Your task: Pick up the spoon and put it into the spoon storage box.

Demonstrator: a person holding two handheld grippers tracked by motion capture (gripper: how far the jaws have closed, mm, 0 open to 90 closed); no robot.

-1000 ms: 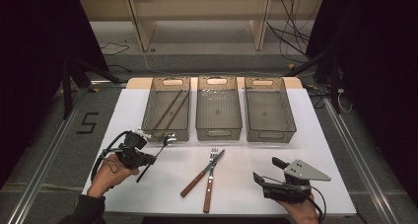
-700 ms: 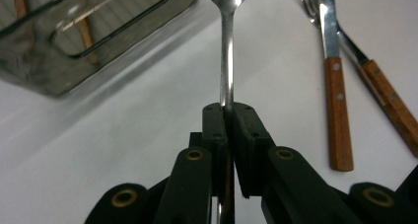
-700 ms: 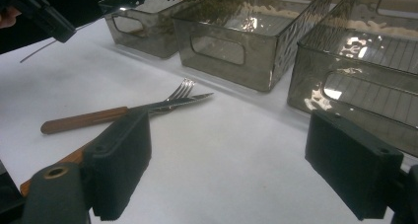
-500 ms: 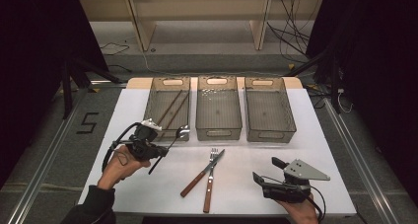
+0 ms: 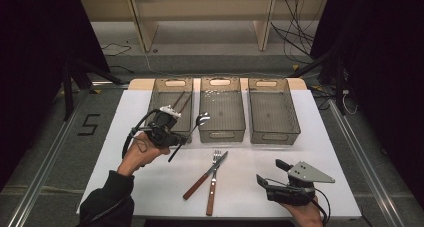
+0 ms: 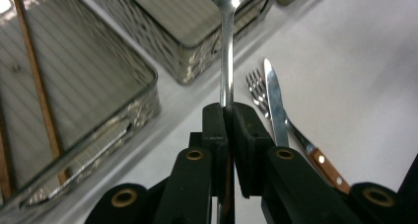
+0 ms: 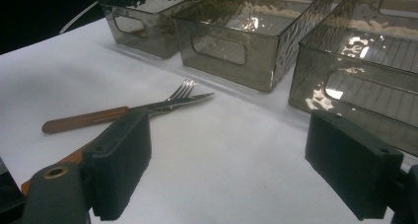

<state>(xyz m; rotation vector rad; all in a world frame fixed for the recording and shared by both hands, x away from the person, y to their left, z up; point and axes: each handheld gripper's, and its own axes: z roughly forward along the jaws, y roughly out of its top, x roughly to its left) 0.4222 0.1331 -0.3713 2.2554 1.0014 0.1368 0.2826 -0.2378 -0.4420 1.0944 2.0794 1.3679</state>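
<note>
**Q:** Spoon of shiny steel (image 6: 226, 61), who holds it at this moment?

**A:** The left gripper (image 6: 227, 116) holds it. Its two black jaws are pressed together on the thin handle, and the bowl of the spoon points away from the gripper. In the high view the left gripper (image 5: 167, 130) is lifted above the white table (image 5: 125, 132), and the spoon bowl (image 5: 202, 119) is over the front edge of the middle smoky plastic bin (image 5: 221, 133).

**Q:** What is beside it?

**A:** The left smoky plastic bin (image 5: 186, 137) is just under the gripper. Thin brown wooden sticks (image 5: 178, 100) lie inside that bin. Nearer to the person, a fork with a wooden handle (image 5: 213, 182) and a knife with a wooden handle (image 5: 204, 175) lie on the table, and they cross each other near their metal ends.

**Q:** And the other hand?

**A:** The right gripper (image 5: 270, 174) rests low at the front right part of the table. Its jaws stand well apart with nothing between them. The right smoky plastic bin (image 5: 273, 133) is farther behind it.
</note>
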